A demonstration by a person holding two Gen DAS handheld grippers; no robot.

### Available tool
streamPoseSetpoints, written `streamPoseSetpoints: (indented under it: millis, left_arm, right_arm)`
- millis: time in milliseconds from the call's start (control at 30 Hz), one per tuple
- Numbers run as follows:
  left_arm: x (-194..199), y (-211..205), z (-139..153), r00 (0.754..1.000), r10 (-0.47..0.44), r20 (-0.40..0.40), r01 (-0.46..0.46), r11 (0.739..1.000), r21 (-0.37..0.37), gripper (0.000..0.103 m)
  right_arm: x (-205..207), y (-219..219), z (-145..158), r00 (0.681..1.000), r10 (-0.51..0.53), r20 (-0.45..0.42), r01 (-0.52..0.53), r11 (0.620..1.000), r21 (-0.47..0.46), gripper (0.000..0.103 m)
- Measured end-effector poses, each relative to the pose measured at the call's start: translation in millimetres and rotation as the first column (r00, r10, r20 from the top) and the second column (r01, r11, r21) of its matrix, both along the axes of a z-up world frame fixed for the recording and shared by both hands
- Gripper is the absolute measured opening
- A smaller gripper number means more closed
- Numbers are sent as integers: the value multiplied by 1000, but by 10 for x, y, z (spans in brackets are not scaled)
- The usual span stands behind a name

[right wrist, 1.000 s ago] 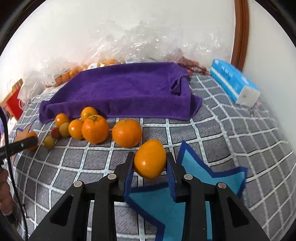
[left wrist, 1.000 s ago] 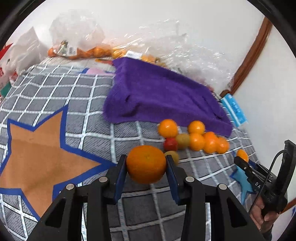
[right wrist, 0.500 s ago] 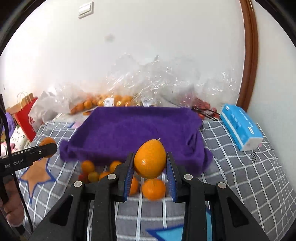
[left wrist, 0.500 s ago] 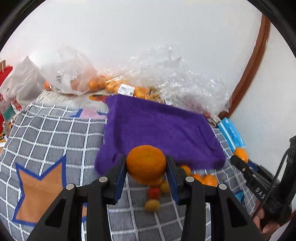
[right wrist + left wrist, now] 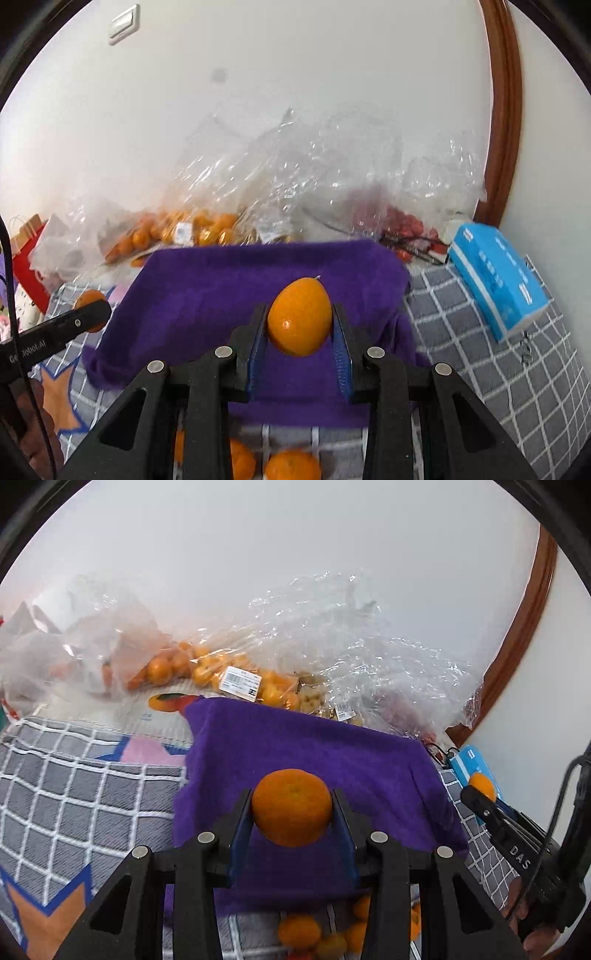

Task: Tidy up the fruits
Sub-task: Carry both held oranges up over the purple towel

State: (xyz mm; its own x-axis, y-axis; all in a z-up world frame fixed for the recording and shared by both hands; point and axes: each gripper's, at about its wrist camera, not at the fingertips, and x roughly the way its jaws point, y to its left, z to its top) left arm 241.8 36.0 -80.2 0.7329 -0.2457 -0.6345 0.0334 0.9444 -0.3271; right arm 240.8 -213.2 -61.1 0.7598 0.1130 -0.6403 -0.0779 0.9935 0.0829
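Observation:
My left gripper (image 5: 291, 812) is shut on a round mandarin (image 5: 291, 806) and hangs over the near part of the purple towel (image 5: 295, 746). My right gripper (image 5: 300, 325) is shut on a smooth egg-shaped orange fruit (image 5: 300, 322), also above the purple towel (image 5: 229, 291). Each gripper shows at the edge of the other's view, the right gripper (image 5: 480, 794) still carrying its fruit. Loose oranges (image 5: 299, 930) and small fruits lie on the checked cloth just below the towel's near edge, partly hidden behind my fingers (image 5: 288, 465).
Clear plastic bags of oranges (image 5: 207, 672) and other fruit pile up against the white wall behind the towel. A blue tissue pack (image 5: 495, 280) lies right of the towel. The grey checked cloth (image 5: 74, 794) with star patches spreads to the left. A red paper bag (image 5: 27, 266) stands far left.
Both grippers have risen and moved forward from the fruit pile to above the purple towel, each keeping its fruit. The loose oranges have slid down to the bottom of both views.

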Motion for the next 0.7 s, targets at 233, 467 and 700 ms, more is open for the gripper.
streamPoseSetpoints:
  millis: [233,467,700]
  left_arm:
    - [70,19,-282,1000,-3,-25,4,1000,16,39]
    - [101,19,-333,1000,2,-8,-1,1000,22,39]
    - [126,28,-371,1000,8,-8,-8,1000,29,39]
  right_arm:
    - [158,-91,-348,998,-9,-55,10,1000,26,33]
    - [162,-138,-396,999,-9,-39,10,1000,22,33]
    - [247,-192,-517,997,-13,-78,17,998,53,33]
